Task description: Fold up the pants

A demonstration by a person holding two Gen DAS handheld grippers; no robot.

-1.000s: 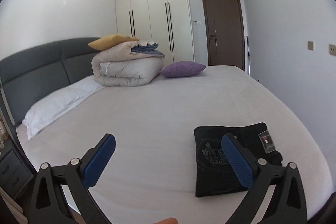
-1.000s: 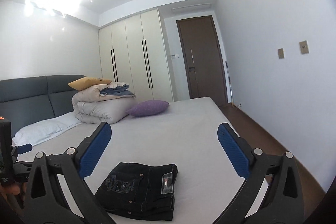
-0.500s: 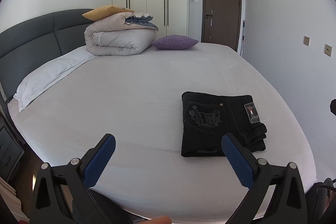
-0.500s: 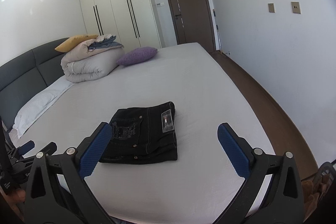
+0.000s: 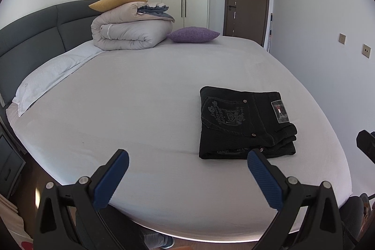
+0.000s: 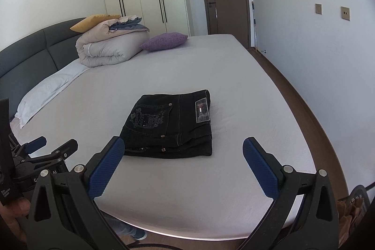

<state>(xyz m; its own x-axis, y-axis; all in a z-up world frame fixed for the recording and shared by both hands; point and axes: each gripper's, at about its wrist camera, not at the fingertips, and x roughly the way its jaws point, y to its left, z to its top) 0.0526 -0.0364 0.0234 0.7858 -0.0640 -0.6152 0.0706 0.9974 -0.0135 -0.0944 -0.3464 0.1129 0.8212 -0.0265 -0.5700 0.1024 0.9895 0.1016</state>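
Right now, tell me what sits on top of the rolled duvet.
On the rolled duvet lie a yellow cushion and folded blue-grey fabric. The cushion's far end is hidden behind the duvet, and how far the fabric extends beneath it can't be seen.

bed (image 5: 140, 109) with folded pants (image 5: 243, 123), duvet (image 5: 131, 34), cushion (image 5: 193, 34)

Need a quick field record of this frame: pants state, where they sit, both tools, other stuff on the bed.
pants: black pants, folded into a compact stack, patch label facing up
location: on the bed, near its foot edge
left tool: left tool open, holding nothing, clear of the pants
right tool: right tool open, holding nothing, pants ahead of it
other items: rolled duvet, purple cushion, yellow cushion, white pillow
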